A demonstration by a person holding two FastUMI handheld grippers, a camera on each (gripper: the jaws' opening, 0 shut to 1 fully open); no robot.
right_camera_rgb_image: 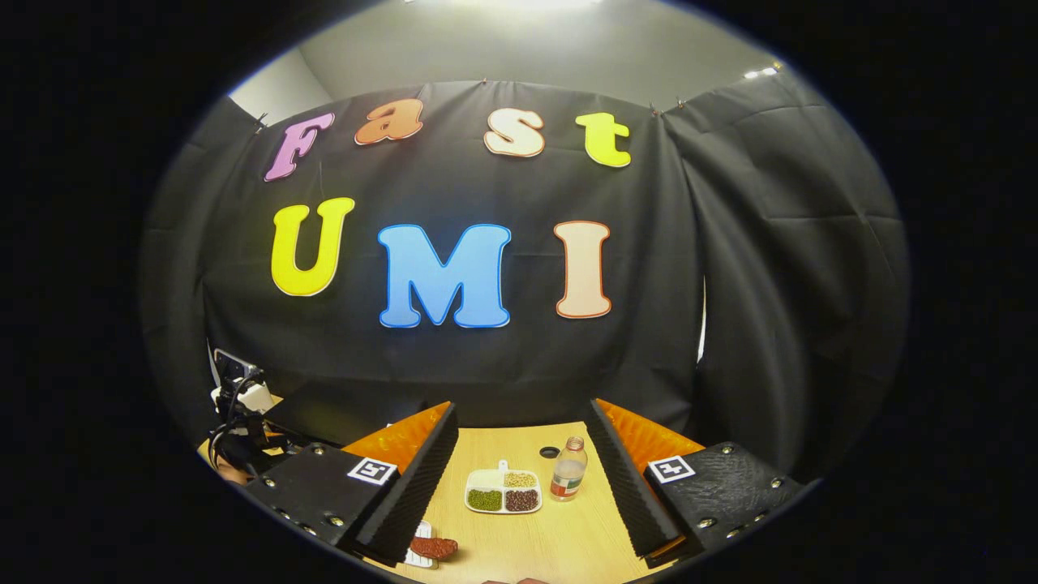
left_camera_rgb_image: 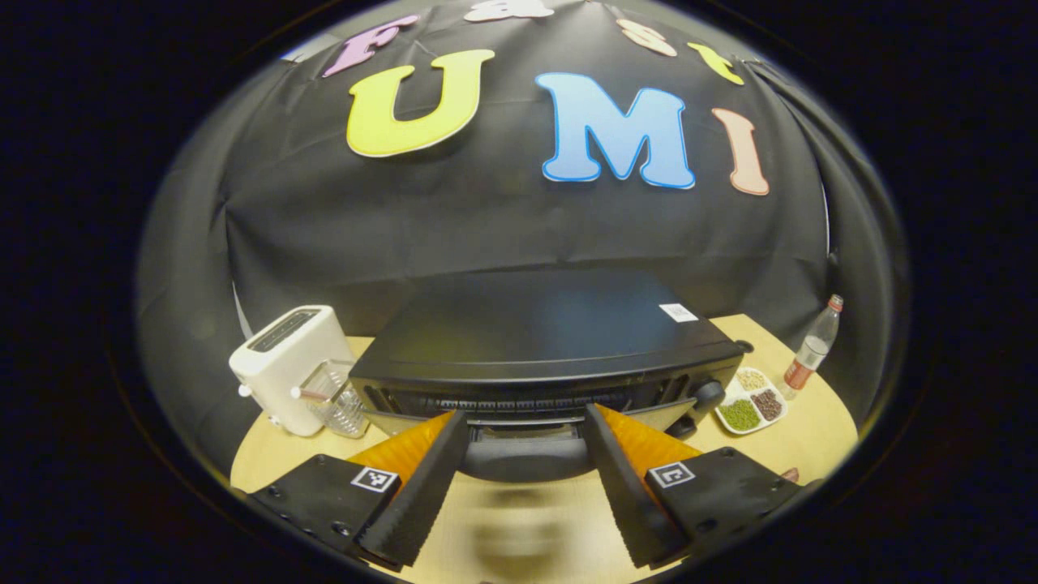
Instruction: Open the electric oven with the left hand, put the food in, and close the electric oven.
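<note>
The black electric oven (left_camera_rgb_image: 535, 332) stands right in front of my left gripper (left_camera_rgb_image: 525, 414). Its dark door handle (left_camera_rgb_image: 525, 458) lies between the two spread fingers, low and blurred. The left gripper is open, and I cannot tell whether a finger touches the handle. The door's grey upper edge (left_camera_rgb_image: 657, 412) seems to lean out a little. In the right gripper view, the reddish food (right_camera_rgb_image: 434, 547) lies on a small white dish at the table's near edge, below the left finger. My right gripper (right_camera_rgb_image: 523, 405) hangs open above the table with nothing in it. The oven (right_camera_rgb_image: 324, 414) shows dark at the left.
A white toaster (left_camera_rgb_image: 284, 365) and a clear glass container (left_camera_rgb_image: 332, 397) stand left of the oven. To its right are a divided plate of beans (left_camera_rgb_image: 750, 401) and a bottle (left_camera_rgb_image: 811, 349). The plate (right_camera_rgb_image: 503, 491), bottle (right_camera_rgb_image: 568, 469) and a dark cap (right_camera_rgb_image: 549, 452) lie ahead of the right gripper.
</note>
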